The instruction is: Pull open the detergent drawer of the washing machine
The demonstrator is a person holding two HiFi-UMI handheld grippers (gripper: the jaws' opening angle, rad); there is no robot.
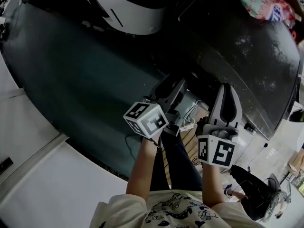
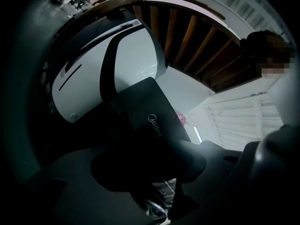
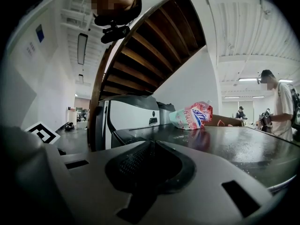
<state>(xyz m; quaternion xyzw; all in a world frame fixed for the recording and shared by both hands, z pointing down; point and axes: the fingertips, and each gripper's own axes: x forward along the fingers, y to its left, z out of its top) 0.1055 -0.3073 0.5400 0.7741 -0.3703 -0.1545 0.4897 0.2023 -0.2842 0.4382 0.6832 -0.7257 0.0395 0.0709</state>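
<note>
**Grippers, 2.** Left gripper: jaws pressed together, nothing held. Right gripper: jaws likewise closed and empty. Both are held side by side near the edge of the table.

**Washing machine, 1.** White with a black band, placed at the top of the head view, well apart from both grippers. The drawer cannot be told from the white panel. One dark slot is seen there, its long axis running upper left to lower right.

**Bag, 1.** Laid on the table's far end.
</note>
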